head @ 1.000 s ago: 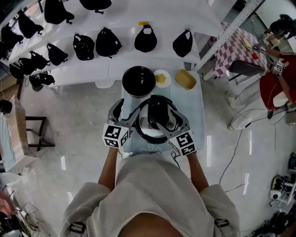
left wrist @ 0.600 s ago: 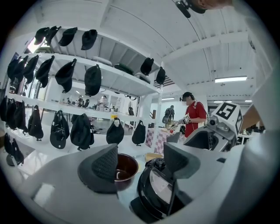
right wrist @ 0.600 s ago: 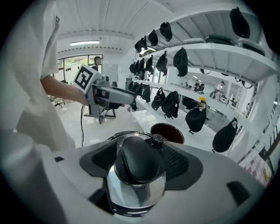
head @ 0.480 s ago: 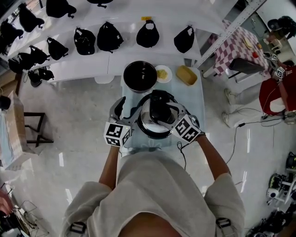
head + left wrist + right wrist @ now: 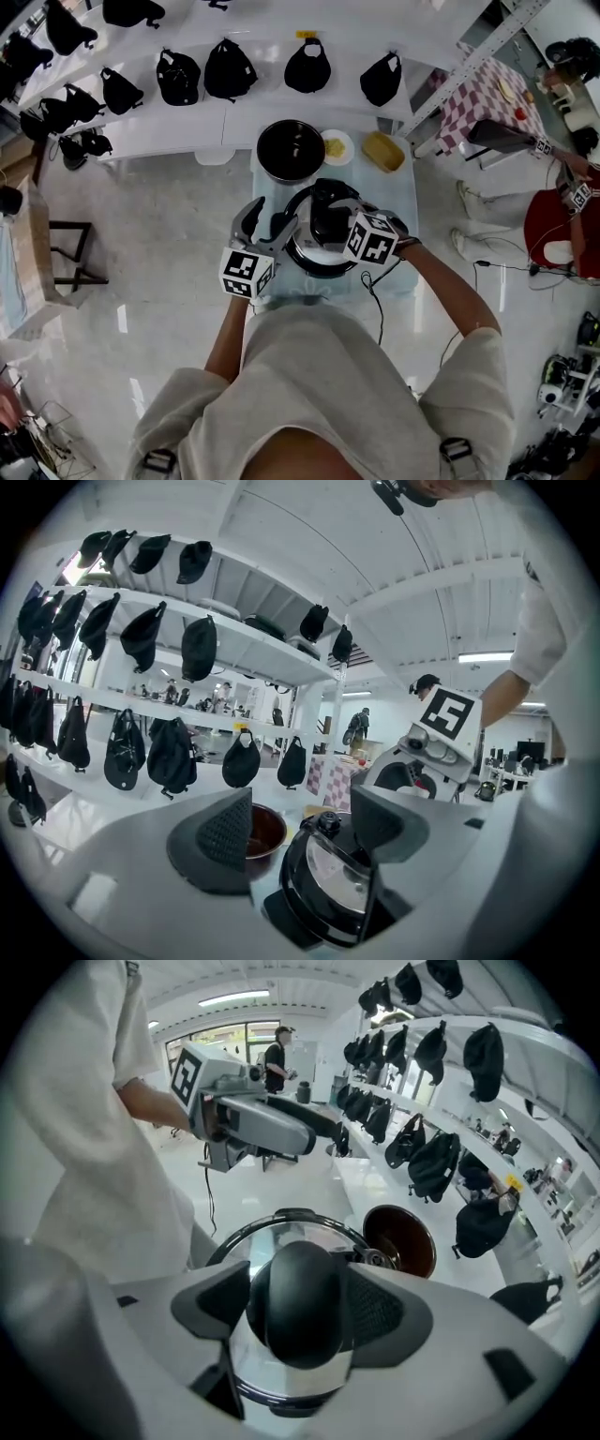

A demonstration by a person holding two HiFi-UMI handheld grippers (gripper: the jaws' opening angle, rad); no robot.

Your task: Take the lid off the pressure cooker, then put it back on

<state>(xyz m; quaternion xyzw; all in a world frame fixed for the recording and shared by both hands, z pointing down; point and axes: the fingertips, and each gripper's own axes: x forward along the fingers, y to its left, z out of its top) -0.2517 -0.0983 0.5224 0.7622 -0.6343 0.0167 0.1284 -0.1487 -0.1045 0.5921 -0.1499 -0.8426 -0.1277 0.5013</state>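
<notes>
The pressure cooker (image 5: 314,255) stands on the small table, and its glass lid (image 5: 281,1246) has a black rim and a round black knob (image 5: 298,1302). My right gripper (image 5: 330,223) reaches over the lid from the right. It is shut on the knob, with a pad pressed against each side (image 5: 298,1312). My left gripper (image 5: 265,223) is open at the cooker's left side. The left gripper view shows the lid (image 5: 333,892) just beyond its spread jaws (image 5: 305,832), nothing held. I cannot tell whether the lid is lifted off the pot.
Behind the cooker on the table (image 5: 401,202) sit a dark bowl (image 5: 292,150), a small plate of yellow food (image 5: 337,147) and a yellow dish (image 5: 382,151). White shelves with black caps and bags (image 5: 230,70) stand at the back. A wooden chair (image 5: 66,262) is left.
My right gripper has swung from the cooker's near right side up over the lid and closed on the knob. The left gripper has stayed open beside the cooker.
</notes>
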